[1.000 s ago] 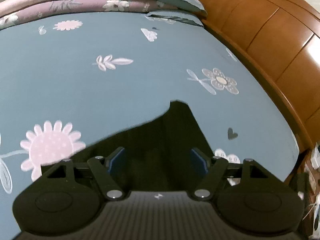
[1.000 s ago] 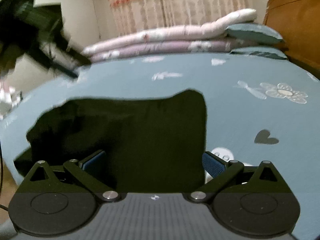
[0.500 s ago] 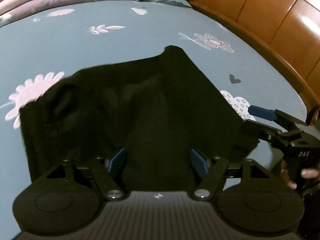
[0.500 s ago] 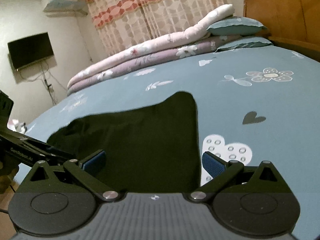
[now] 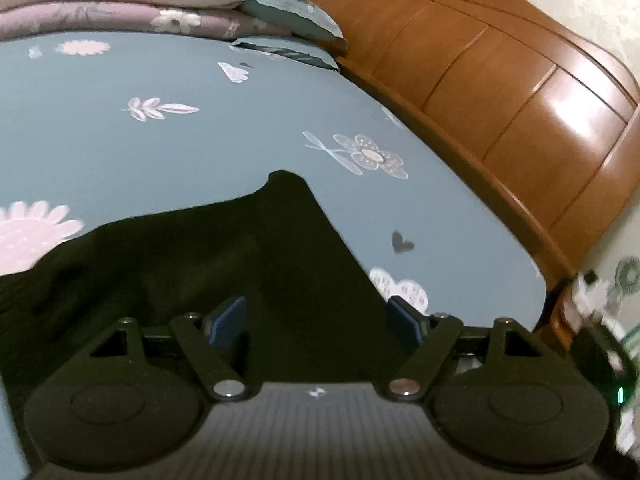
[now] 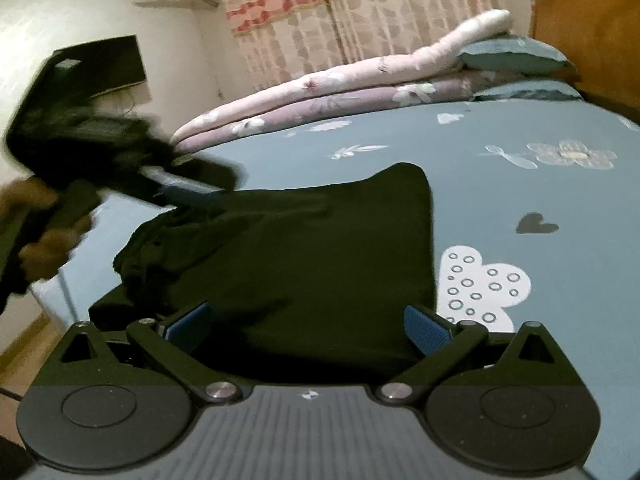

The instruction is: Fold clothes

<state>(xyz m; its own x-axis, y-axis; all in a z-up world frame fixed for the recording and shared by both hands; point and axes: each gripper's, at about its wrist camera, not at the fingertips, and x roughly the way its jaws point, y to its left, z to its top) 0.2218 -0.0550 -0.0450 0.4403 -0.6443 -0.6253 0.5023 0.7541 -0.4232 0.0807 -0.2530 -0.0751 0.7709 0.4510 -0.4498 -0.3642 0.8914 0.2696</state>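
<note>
A black garment (image 5: 240, 264) lies spread flat on the blue flowered bed sheet (image 5: 160, 152), one corner pointing towards the headboard. My left gripper (image 5: 316, 320) hovers low over its near part. Its jaws are opening, the blue pads (image 5: 228, 320) wide apart and pressing on nothing. In the right wrist view the same garment (image 6: 300, 248) fills the middle, and my right gripper (image 6: 306, 322) stands open above its near edge with nothing gripped. The left gripper (image 6: 188, 188) shows there blurred, held by a hand (image 6: 40, 232), reaching over the garment's rumpled left side.
Folded pink and mauve quilts (image 5: 140, 4) and blue pillows (image 5: 288, 16) are stacked at the far end. A wooden headboard (image 5: 500, 88) runs along the right. The bed's left edge (image 6: 72, 280) drops to the floor. A wall TV (image 6: 116, 60) and curtains (image 6: 340, 20) stand behind.
The left view tipped down onto the garment, then lifted again; the right gripper has left that view. In the right view the left gripper moved from the lower left up over the garment's left side.
</note>
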